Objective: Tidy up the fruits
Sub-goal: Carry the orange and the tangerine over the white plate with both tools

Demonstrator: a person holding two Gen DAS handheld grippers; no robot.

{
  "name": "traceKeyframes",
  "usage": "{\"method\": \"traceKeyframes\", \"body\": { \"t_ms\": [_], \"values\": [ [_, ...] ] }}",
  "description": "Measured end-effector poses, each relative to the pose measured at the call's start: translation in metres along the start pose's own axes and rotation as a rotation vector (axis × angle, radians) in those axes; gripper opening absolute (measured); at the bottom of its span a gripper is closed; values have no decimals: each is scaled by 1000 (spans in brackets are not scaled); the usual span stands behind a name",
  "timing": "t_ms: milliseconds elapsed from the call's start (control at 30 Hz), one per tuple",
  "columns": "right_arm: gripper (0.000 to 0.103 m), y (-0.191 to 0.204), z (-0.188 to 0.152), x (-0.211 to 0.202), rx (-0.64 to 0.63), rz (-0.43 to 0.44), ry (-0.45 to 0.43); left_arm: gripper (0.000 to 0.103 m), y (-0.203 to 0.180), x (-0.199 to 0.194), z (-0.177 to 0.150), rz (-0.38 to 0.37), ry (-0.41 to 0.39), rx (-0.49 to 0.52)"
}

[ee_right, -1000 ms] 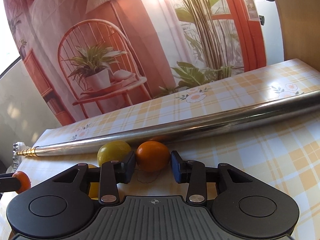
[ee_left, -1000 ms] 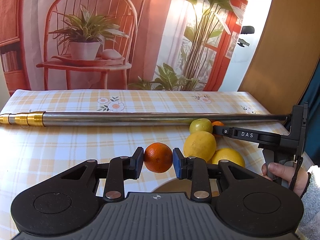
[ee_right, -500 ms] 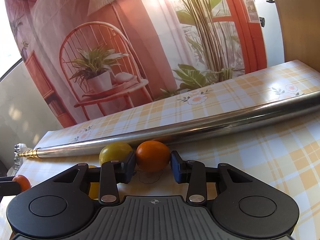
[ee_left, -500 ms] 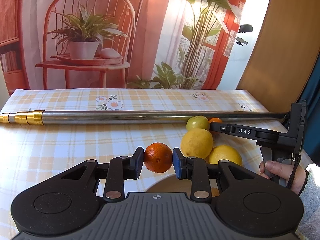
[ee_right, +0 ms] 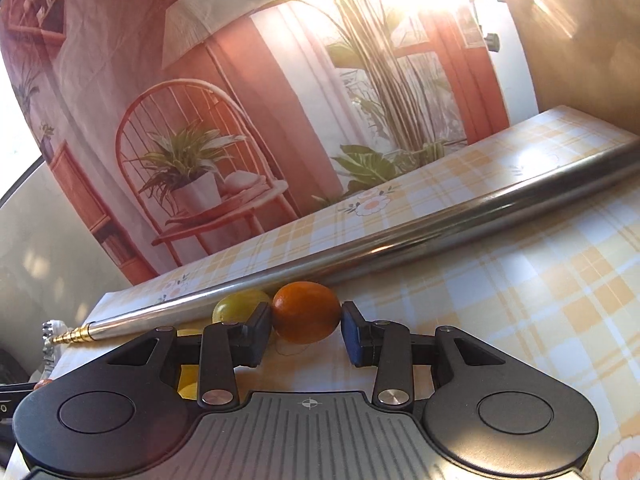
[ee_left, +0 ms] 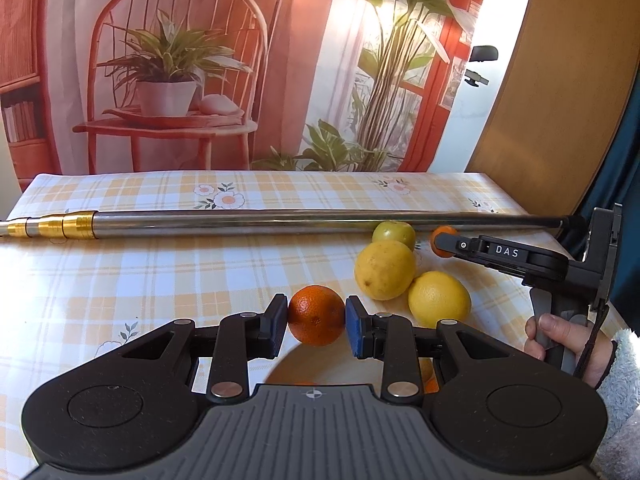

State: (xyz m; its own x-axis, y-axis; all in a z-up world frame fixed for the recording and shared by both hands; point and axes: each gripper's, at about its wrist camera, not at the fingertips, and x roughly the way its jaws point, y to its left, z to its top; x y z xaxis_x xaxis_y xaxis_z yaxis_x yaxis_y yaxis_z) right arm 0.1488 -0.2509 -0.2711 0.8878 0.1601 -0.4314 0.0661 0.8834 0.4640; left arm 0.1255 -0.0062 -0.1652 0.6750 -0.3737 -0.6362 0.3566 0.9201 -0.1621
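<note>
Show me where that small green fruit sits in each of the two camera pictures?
Left wrist view: the green fruit sits right of centre, just in front of the metal pole, behind two lemons.
Right wrist view: the green fruit shows left of centre, partly behind the gripper's left finger, beside an orange fruit.
Shared landmark: the metal pole lying across the checked tablecloth.

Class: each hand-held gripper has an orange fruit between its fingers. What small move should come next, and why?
Probably lift the left hand-held gripper: its pads press both sides of the orange, still low over the tablecloth. The right hand-held gripper looks unclosed.
</note>
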Motion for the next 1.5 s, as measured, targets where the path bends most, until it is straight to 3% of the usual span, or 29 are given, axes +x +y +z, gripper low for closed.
{"method": "traceKeyframes", "body": {
  "t_ms": [333, 900, 1200, 1500],
  "values": [
    [35, 6, -20, -39, -1, -3, 25, 33, 1, -20, -10, -16, -3, -2],
    [35, 61, -41, -103, -102, 124, 42, 33, -14, -49, -40, -56, 10, 21],
    [35, 96, -63, -121, -230, 160, 73, 33, -18, -60, -61, -101, 46, 26],
    [35, 109, -64, -130, -255, 167, 74, 33, -23, -58, -72, -104, 121, 71]
  ]
}}
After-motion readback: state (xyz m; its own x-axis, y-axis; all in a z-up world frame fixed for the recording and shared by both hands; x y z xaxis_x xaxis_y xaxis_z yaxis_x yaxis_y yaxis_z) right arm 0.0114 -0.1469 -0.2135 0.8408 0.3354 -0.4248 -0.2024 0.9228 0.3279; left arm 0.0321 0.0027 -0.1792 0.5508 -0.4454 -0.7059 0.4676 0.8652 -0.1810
